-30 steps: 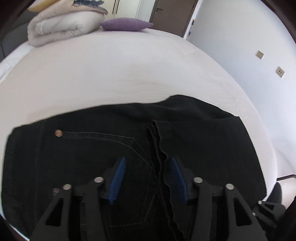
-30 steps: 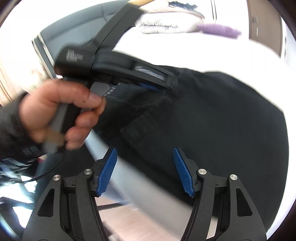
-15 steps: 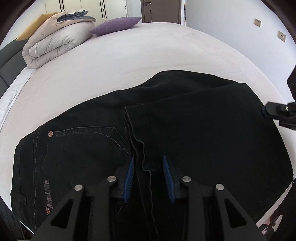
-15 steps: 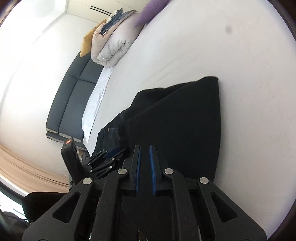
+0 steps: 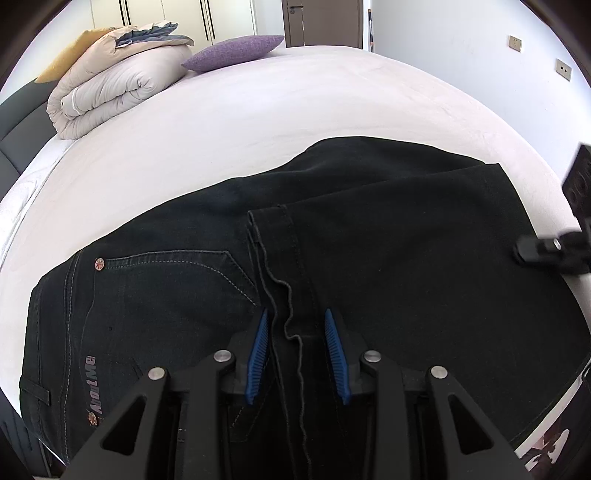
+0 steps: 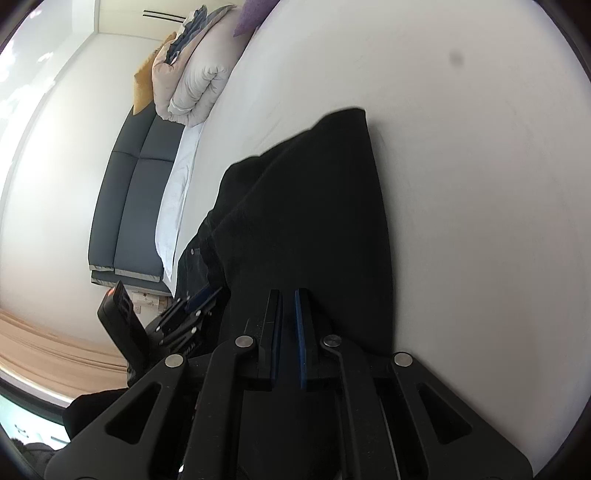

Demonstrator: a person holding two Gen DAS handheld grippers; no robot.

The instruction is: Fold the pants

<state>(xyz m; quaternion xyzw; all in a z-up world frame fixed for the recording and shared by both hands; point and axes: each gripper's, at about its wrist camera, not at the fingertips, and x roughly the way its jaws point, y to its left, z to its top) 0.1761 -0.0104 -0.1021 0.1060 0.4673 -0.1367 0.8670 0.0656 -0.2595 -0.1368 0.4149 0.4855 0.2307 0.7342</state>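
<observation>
Black pants (image 5: 388, 258) lie folded on a white bed (image 5: 258, 122), the leg part laid over the waist part, its hem running down the middle. My left gripper (image 5: 297, 339) is partly closed with its blue pads astride that hem near the front edge. My right gripper (image 6: 288, 325) has its pads almost together on the right end of the pants (image 6: 314, 221). It shows in the left wrist view (image 5: 546, 247) at the pants' right edge. The left gripper shows in the right wrist view (image 6: 192, 306).
A rolled beige duvet (image 5: 110, 88) and a purple pillow (image 5: 236, 51) lie at the far end of the bed. A dark sofa (image 6: 136, 206) stands along the left side. A door (image 5: 321, 22) and a white wall are beyond the bed.
The right gripper swung from beside the bed onto the pants' right end and closed. The left gripper narrowed over the hem and has risen slightly, showing more of the pants.
</observation>
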